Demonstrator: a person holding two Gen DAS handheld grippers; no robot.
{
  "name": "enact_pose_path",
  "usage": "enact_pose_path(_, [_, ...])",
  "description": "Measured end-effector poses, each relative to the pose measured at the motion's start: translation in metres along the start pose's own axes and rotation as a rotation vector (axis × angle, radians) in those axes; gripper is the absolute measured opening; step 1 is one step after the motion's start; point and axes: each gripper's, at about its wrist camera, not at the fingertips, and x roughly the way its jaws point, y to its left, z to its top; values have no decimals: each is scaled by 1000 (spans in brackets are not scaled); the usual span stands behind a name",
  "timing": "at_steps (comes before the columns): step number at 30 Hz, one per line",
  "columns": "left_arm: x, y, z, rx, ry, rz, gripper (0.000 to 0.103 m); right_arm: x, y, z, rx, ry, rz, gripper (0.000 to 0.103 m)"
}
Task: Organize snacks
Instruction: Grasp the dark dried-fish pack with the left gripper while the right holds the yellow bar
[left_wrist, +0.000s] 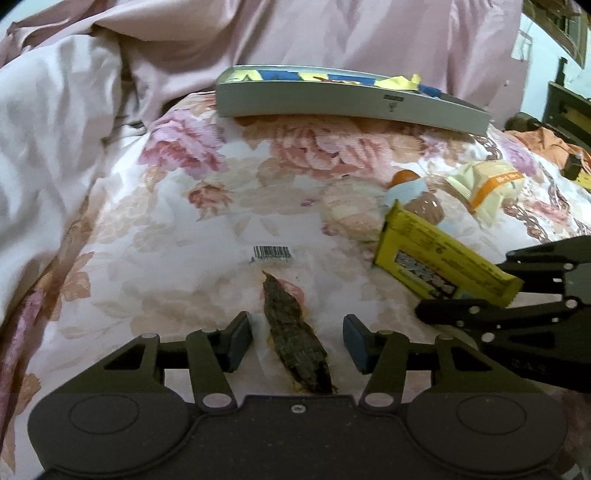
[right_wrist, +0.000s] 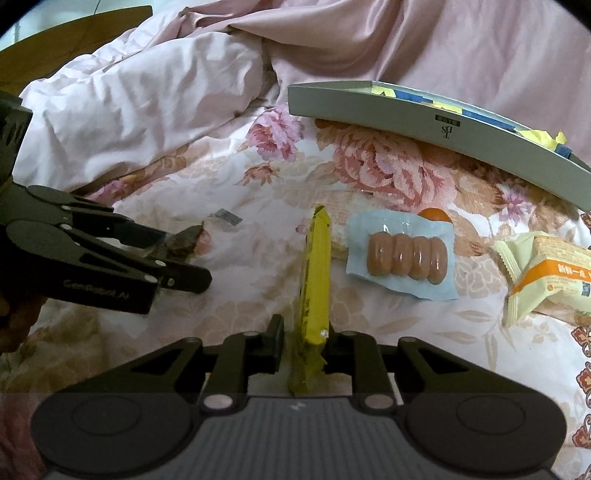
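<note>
My left gripper is open, its jaws on either side of a dark brown snack in a clear wrapper that lies on the floral bedspread. My right gripper is shut on a yellow snack bar, held on edge above the bed; the bar also shows in the left wrist view. A grey box holding yellow and blue packets sits at the far side. A pack of small sausages and a cream-and-orange packet lie to the right.
A rumpled pink quilt is piled at the left and behind the box. A round pale snack and an orange item lie near the sausages. A barcode label marks the clear wrapper.
</note>
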Motion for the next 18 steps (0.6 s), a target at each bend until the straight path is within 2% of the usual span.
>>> enact_pose_path(3, [2,-5,-2,42,6,-4,65,0,1,0,-3,0,-2,22])
enact_pose_path(7, [5,-9,-2,69,17,31,65,0,1,0,-6,-1,-3,22])
enact_pose_path(10, [5,-6,-2,47,16,40,60,0,2,0,-11,-2,-7,23])
enact_pose_path(14, [4,-7,-2,45,12,51,55,4,3,2,-24,5,-24,31])
enact_pose_path(18, [2,-8,-1,40,8,57,50,7,4,4,-17,9,-28,34])
